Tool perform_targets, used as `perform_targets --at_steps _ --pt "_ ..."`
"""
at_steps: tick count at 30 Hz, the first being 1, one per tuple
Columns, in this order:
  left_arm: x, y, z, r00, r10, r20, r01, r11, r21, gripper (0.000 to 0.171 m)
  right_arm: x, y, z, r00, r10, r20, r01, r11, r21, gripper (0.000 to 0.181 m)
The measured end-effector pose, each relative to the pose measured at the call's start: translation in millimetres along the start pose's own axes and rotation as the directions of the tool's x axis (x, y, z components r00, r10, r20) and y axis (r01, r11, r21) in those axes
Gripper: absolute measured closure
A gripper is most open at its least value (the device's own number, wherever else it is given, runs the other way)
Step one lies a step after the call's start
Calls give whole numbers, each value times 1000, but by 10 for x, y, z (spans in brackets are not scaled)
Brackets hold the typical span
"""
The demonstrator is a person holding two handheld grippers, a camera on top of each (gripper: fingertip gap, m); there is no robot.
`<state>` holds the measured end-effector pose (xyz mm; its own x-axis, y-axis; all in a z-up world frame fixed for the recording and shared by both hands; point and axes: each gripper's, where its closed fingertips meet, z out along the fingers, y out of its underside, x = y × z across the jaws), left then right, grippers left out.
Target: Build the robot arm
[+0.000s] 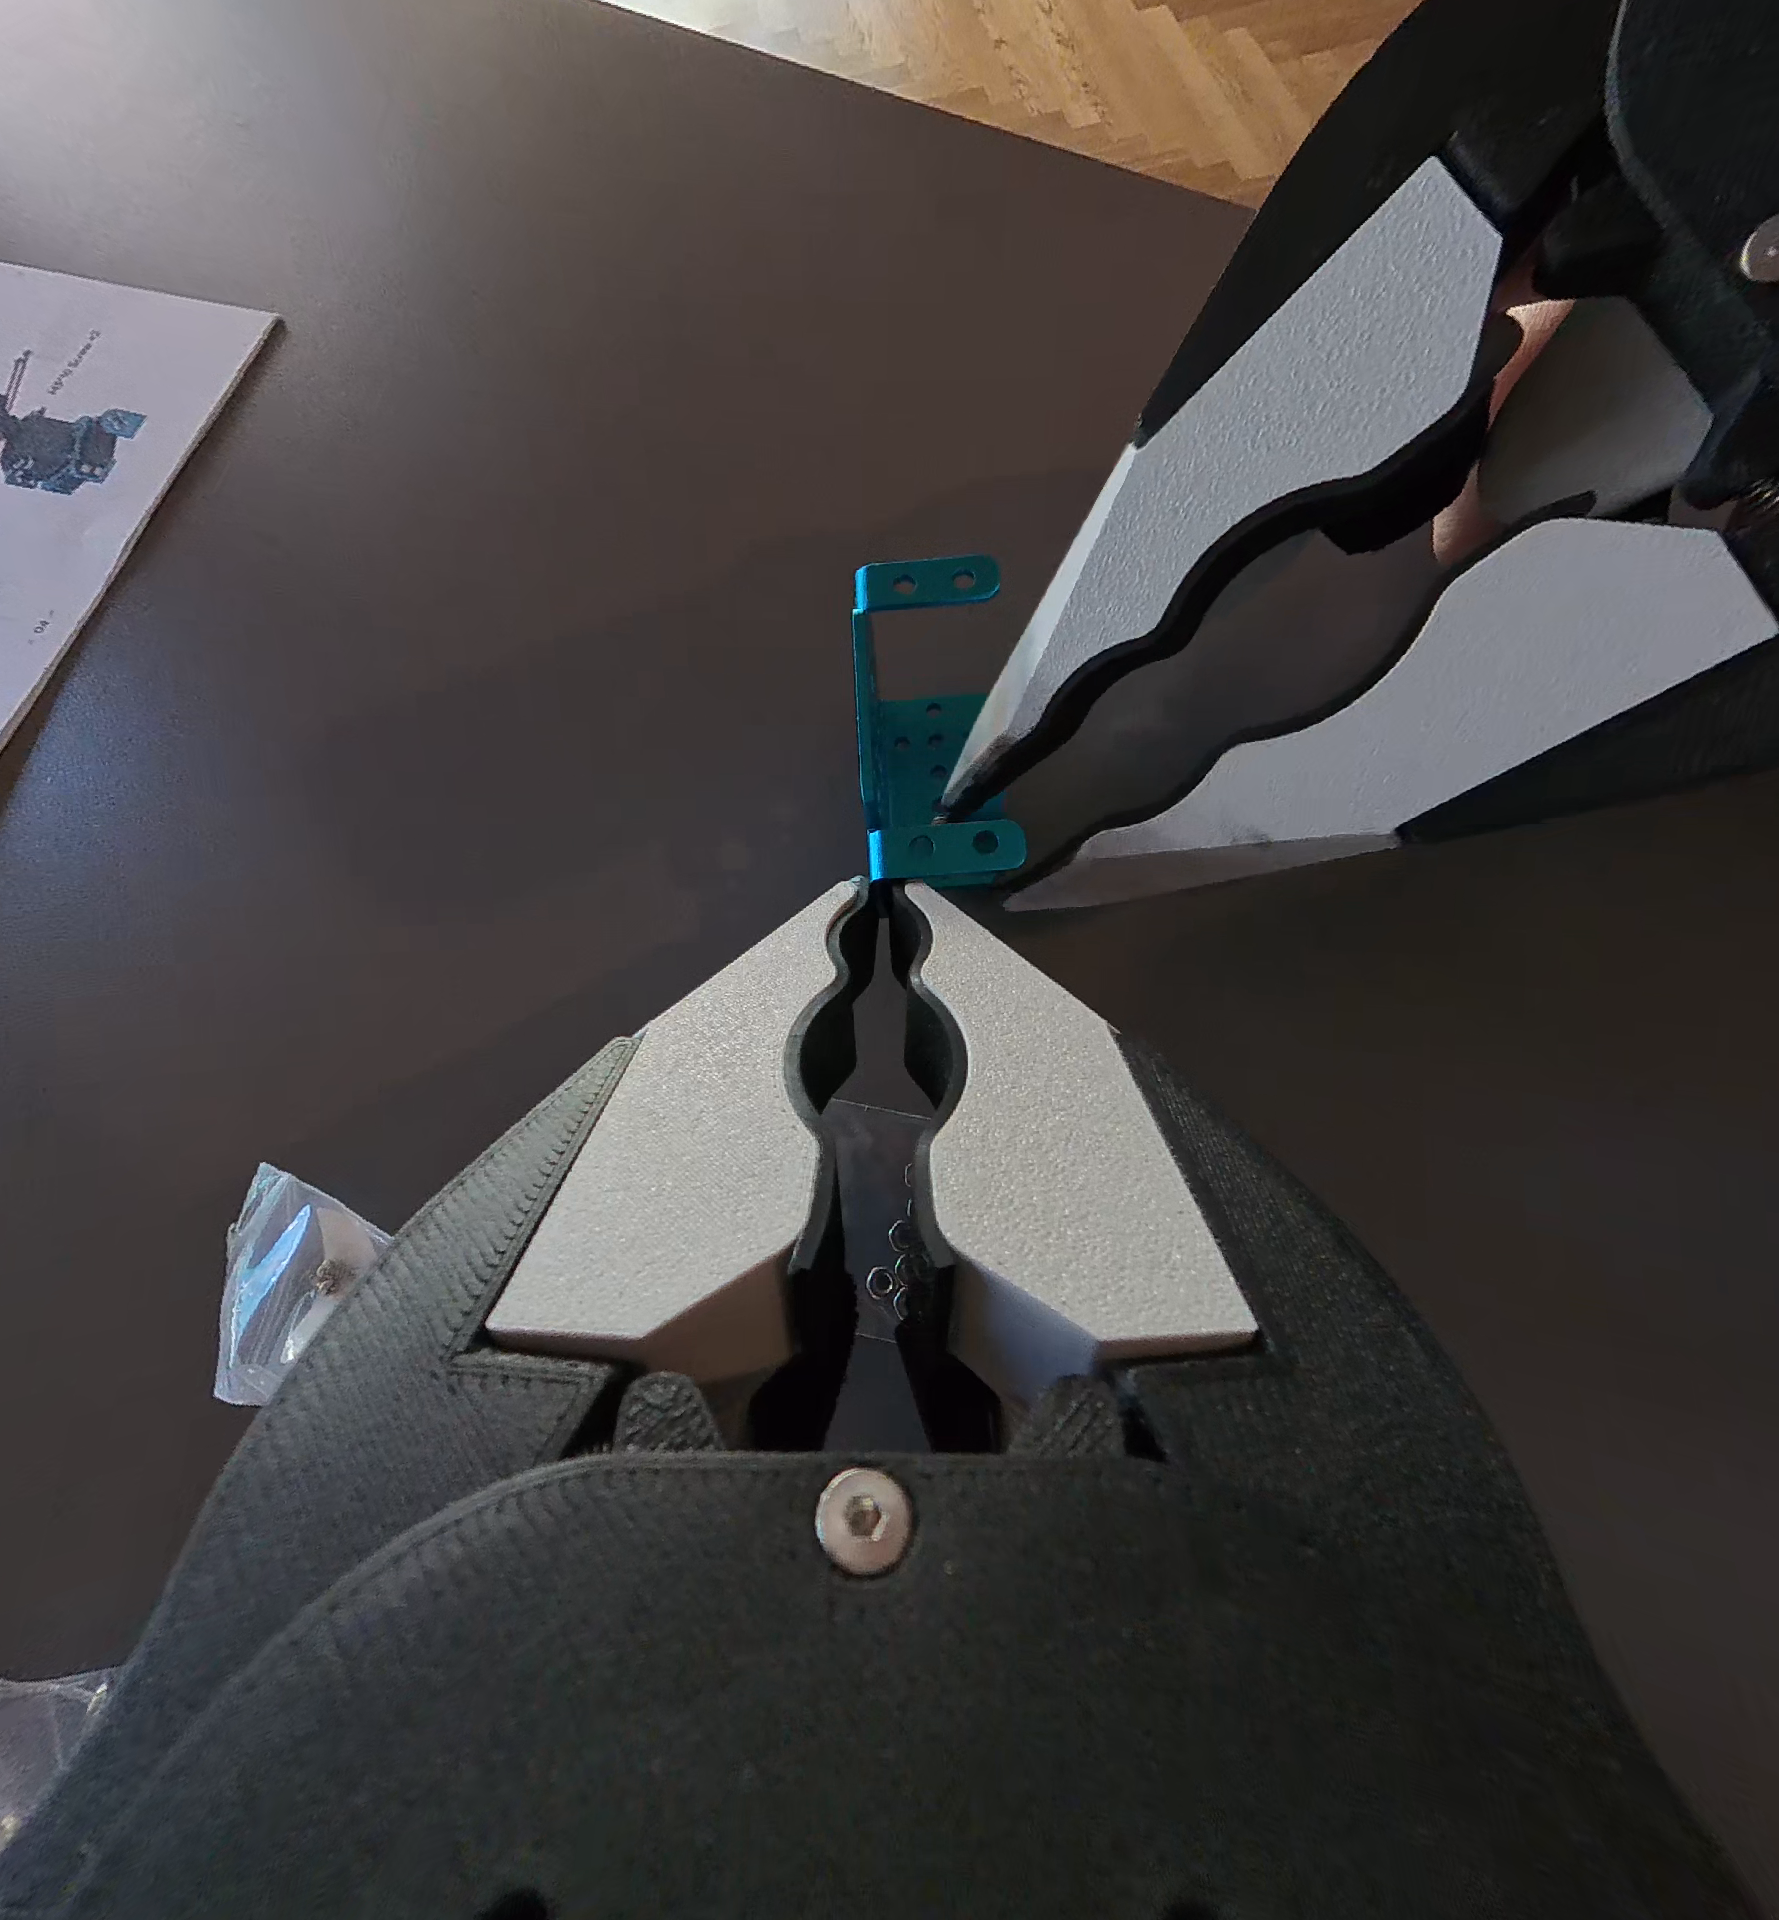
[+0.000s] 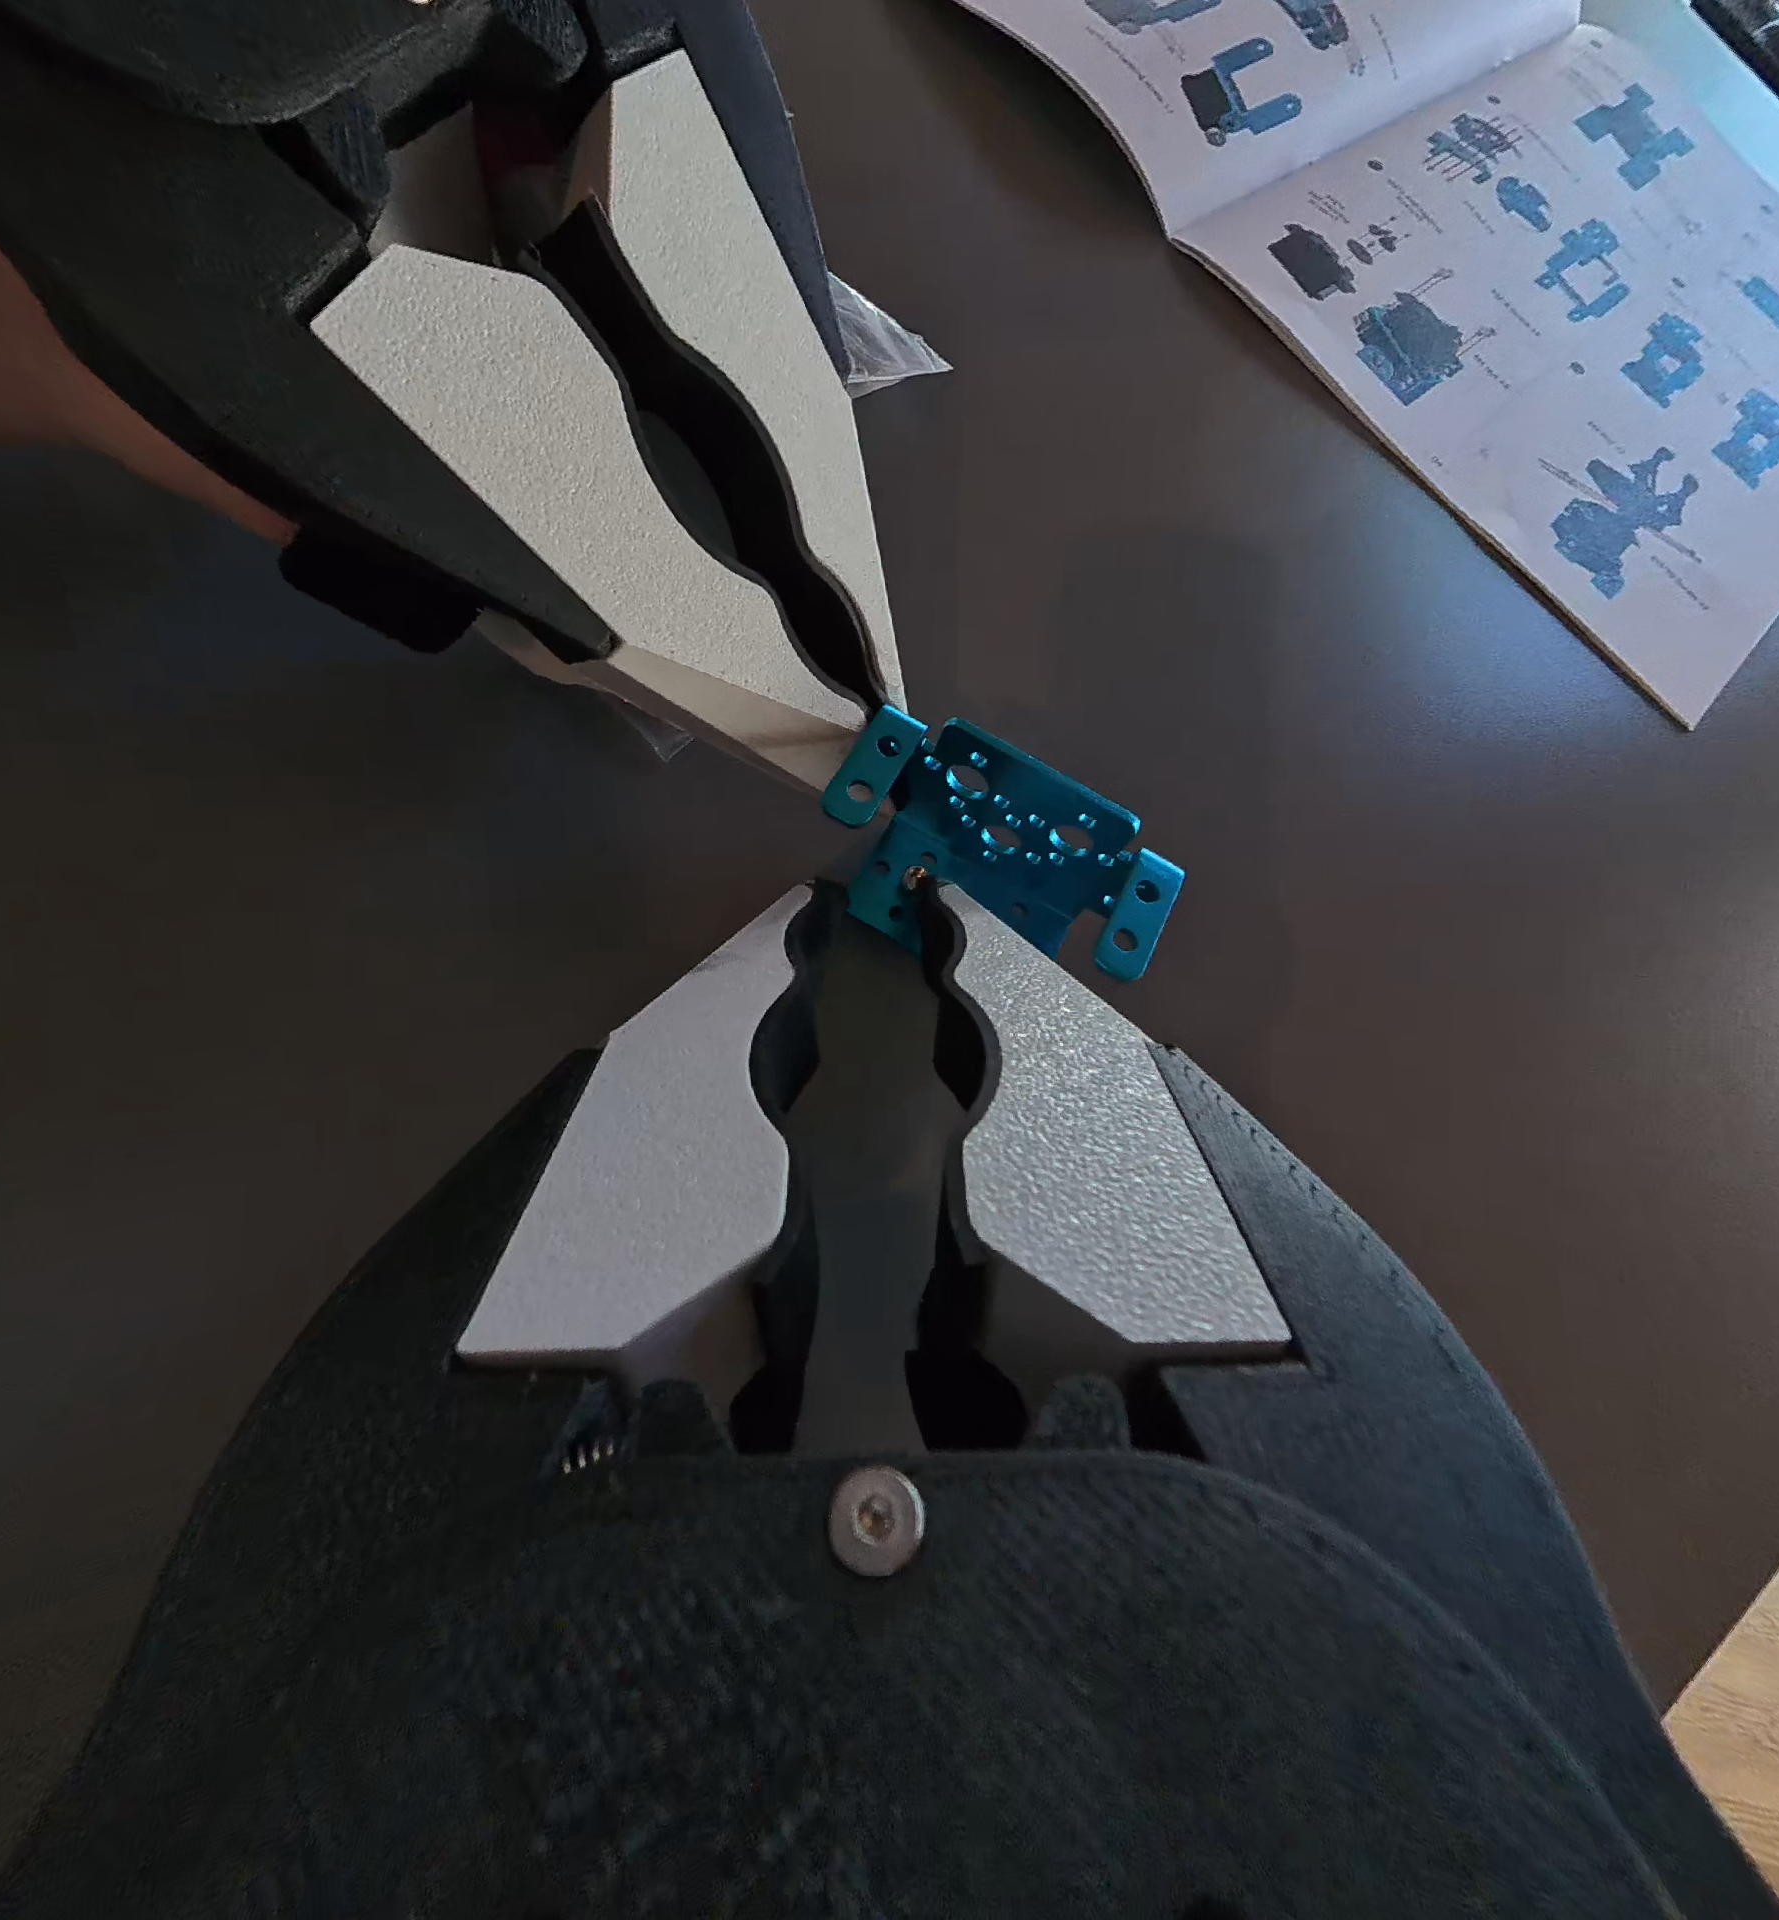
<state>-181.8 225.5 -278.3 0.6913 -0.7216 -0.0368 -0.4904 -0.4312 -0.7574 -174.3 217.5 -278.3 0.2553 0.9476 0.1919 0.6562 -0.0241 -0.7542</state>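
A blue metal bracket [image 1: 906, 738] with many holes stands on the dark table [image 1: 552, 623]. My left gripper [image 1: 880, 891] is shut on the edge of the bracket's near flange; the right wrist view shows it coming from the upper left [image 2: 880, 715] and pinching that flange. My right gripper [image 2: 869, 894] is at the bracket [image 2: 1020, 821] with its jaws a little apart. One of its fingertips touches a small screw [image 2: 916, 879] that sits at a hole in the bracket's plate. The left wrist view shows it coming from the right [image 1: 978, 842], with the screw [image 1: 941, 817] at its tip.
An open instruction booklet [image 2: 1487, 260] lies on the table and also shows at the left of the left wrist view [image 1: 54, 499]. Clear plastic bags of small parts [image 1: 282, 1278] lie under and beside my left gripper. The table edge and wood floor [image 1: 1072, 73] are beyond.
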Motion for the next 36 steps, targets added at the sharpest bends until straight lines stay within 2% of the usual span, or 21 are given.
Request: perform_targets --at_steps 11,20,27,36 --pt "4 0 1 1000 -1 -2 1 1000 0 171 13 25 33 1000 2 1 -2 1000 -16 158" --pt "6 0 1 1000 -3 -4 3 1000 1 171 -12 10 -17 1000 -15 -2 15 1000 -16 167" --pt "7 0 1 1000 -3 -5 3 1000 1 171 34 -2 18 1000 -15 -12 15 1000 -17 157" --pt "6 -1 2 1000 -4 -8 4 1000 2 171 -21 25 -24 1000 -16 10 16 999 -34 164"
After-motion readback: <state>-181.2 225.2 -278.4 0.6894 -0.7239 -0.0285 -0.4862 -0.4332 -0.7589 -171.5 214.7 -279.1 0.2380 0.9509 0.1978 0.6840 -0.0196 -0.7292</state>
